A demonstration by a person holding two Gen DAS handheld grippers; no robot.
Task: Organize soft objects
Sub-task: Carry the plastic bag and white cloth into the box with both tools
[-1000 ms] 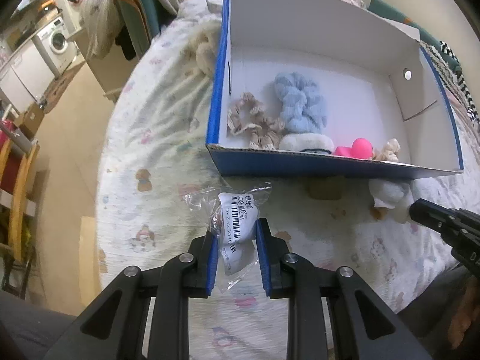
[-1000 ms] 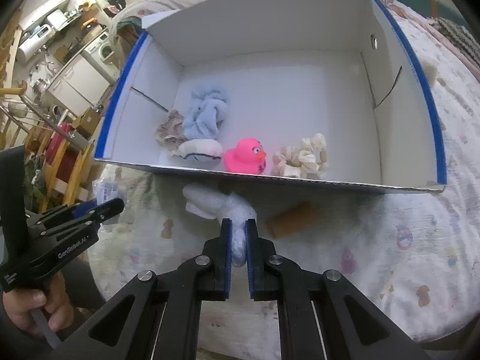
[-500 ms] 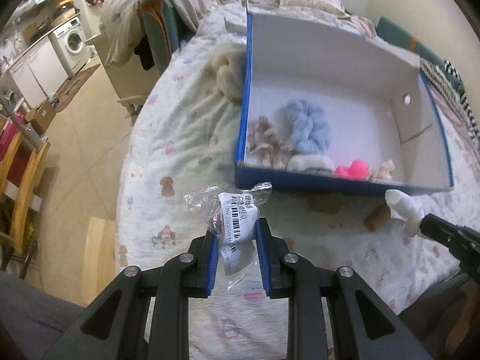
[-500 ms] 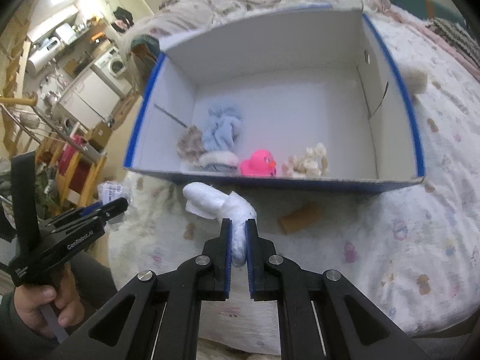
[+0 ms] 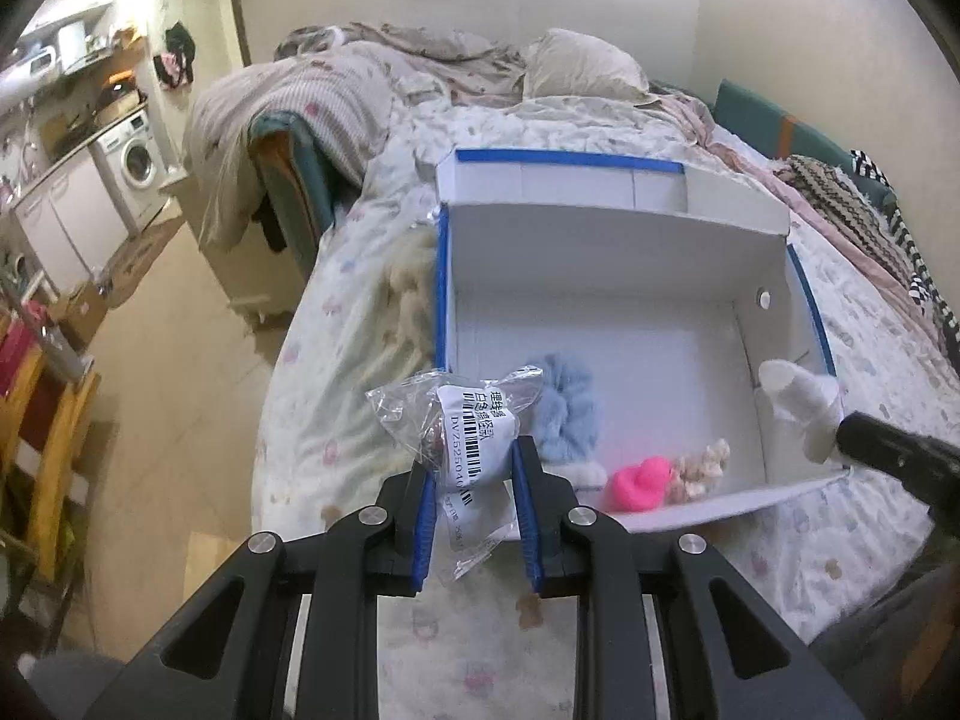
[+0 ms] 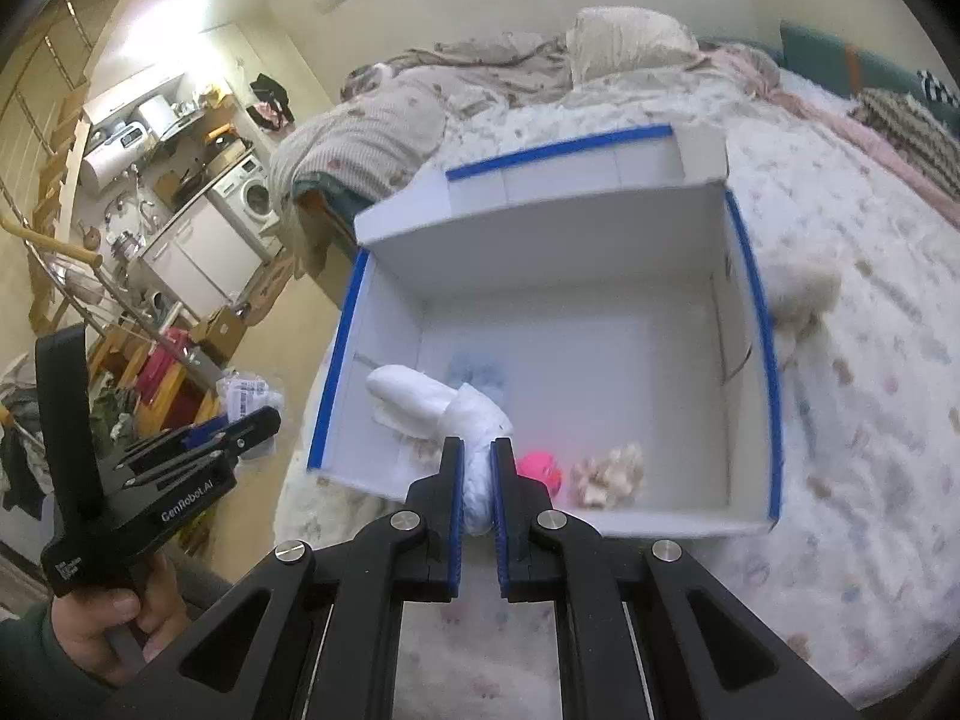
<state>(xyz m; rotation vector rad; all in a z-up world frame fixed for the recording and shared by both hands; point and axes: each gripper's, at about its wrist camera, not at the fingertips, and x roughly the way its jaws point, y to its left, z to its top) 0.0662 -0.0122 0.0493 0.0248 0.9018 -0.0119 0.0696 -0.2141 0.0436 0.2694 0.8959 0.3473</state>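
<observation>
A white box with blue edges [image 5: 606, 252] [image 6: 540, 228] lies open on the bed. Inside are a blue scrunchie [image 5: 567, 405], a pink rubber duck [image 5: 639, 483] [image 6: 540, 468] and a cream scrunchie [image 5: 702, 468] [image 6: 609, 471]. My left gripper [image 5: 471, 480] is shut on a clear plastic bag with a barcode label [image 5: 474, 429], held above the box's near left corner. My right gripper [image 6: 477, 480] is shut on a white soft cloth [image 6: 432, 408], held above the box's near edge; the cloth also shows in the left wrist view [image 5: 798, 402].
A fluffy beige item [image 5: 408, 276] [image 6: 801, 288] lies on the patterned bed sheet beside the box. Pillows and blankets [image 5: 456, 66] are piled at the bed's far end. Floor, a washing machine [image 5: 135, 165] and wooden chairs [image 5: 42, 438] are to the left.
Both grippers have risen and moved forward with their loads, from in front of the box to above its near edge. The box now looks farther below.
</observation>
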